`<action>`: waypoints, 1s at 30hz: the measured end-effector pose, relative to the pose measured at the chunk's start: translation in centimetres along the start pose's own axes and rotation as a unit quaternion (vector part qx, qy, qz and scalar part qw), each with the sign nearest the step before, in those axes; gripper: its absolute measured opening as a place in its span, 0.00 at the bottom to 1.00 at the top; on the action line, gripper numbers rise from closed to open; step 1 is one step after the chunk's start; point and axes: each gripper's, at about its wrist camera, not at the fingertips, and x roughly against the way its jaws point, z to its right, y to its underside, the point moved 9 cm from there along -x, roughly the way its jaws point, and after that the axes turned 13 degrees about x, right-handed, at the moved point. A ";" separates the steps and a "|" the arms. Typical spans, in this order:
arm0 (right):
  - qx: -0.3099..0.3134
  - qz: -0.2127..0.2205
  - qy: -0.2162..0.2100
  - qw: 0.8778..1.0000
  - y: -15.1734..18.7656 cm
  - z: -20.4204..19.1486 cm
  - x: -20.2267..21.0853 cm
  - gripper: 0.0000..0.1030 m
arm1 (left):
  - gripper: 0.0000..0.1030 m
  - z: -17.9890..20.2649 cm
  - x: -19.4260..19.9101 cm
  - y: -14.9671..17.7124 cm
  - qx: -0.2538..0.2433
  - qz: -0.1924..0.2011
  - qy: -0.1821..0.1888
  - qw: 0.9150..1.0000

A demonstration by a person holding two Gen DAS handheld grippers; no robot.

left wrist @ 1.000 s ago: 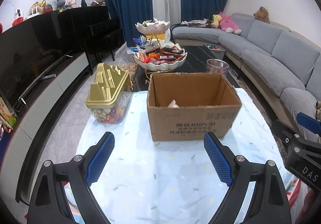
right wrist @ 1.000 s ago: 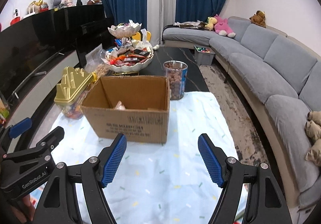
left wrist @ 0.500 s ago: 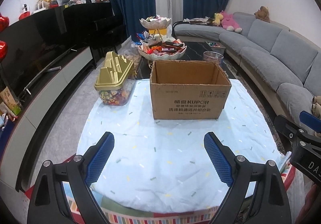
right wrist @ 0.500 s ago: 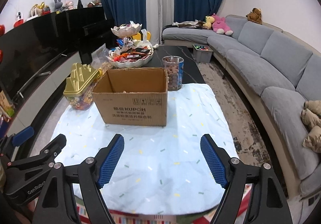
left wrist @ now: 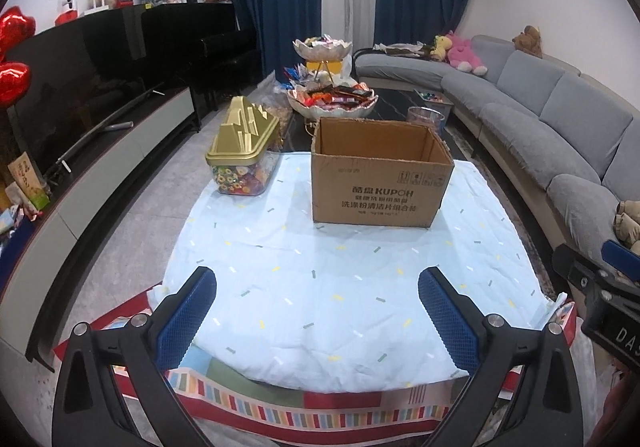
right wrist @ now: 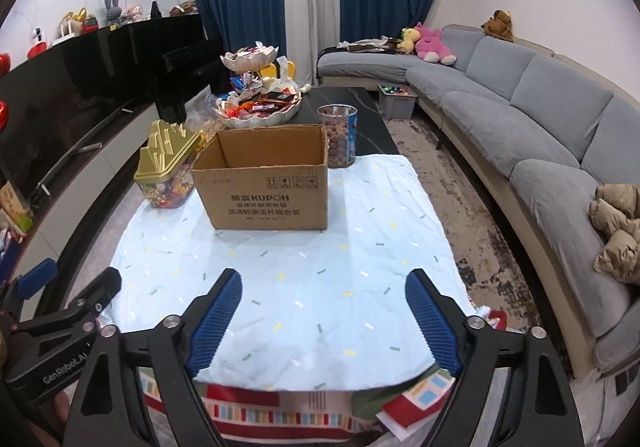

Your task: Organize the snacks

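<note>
An open brown cardboard box [left wrist: 382,183] [right wrist: 264,183] stands on the light blue cloth [left wrist: 340,279] [right wrist: 300,279] at its far side. Left of it is a candy container with a gold lid [left wrist: 242,151] [right wrist: 168,163]. A clear jar of brown snacks [right wrist: 342,135] [left wrist: 426,118] stands behind the box on the right. A two-tier dish of wrapped snacks [left wrist: 332,99] [right wrist: 260,103] sits further back. My left gripper [left wrist: 318,299] and my right gripper [right wrist: 322,299] are both open and empty, low over the near edge of the cloth, well short of the box.
A grey curved sofa [right wrist: 540,119] with plush toys runs along the right. A long black TV cabinet [left wrist: 80,95] lines the left. A striped cloth edge [left wrist: 320,411] hangs at the table's front. The right gripper's body shows at the left view's right edge [left wrist: 600,299].
Both grippers have pulled back and away from the box, from close in front of it to the near edge of the cloth. Both stayed open.
</note>
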 end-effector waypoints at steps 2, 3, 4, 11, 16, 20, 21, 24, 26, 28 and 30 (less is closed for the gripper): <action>0.001 0.000 0.001 1.000 0.1 -0.1 0.3 0.86 | 1.00 -0.2 0.4 0.0 0.004 0.002 0.001 1.000; 0.002 0.001 0.001 1.000 0.2 -0.1 0.4 0.86 | 1.00 -0.3 0.5 0.1 0.005 0.002 0.001 1.000; 0.001 0.001 0.002 1.000 0.2 -0.1 0.4 0.86 | 1.00 -0.4 0.6 0.2 0.007 0.001 0.002 1.000; 0.000 0.005 0.011 1.000 0.4 0.0 1.2 0.86 | 1.00 -1.5 1.5 0.3 0.027 0.006 -0.001 1.000; 0.004 0.009 0.013 1.000 0.4 -0.1 1.5 0.86 | 1.00 -1.8 1.7 0.3 0.029 0.007 -0.001 1.000; 0.004 0.010 0.013 1.000 0.4 -0.1 1.5 0.86 | 1.00 -1.9 1.7 0.3 0.028 0.008 -0.001 1.000; 0.004 0.010 0.013 1.000 0.4 -0.1 1.5 0.86 | 1.00 -1.9 1.8 0.3 0.028 0.008 0.000 1.000; 0.005 0.011 0.013 1.000 0.3 -0.1 1.5 0.86 | 1.00 -1.9 1.9 0.4 0.028 0.008 -0.001 1.000; 0.005 0.011 0.013 1.000 0.3 -0.1 1.5 0.86 | 1.00 -1.9 1.8 0.4 0.028 0.008 0.000 1.000; 0.005 0.011 0.013 1.000 0.3 -0.1 1.5 0.86 | 1.00 -1.9 1.9 0.4 0.028 0.007 0.002 1.000; 0.005 0.011 0.013 1.000 0.3 -0.1 1.5 0.86 | 1.00 -1.8 2.0 0.4 0.027 0.006 0.003 1.000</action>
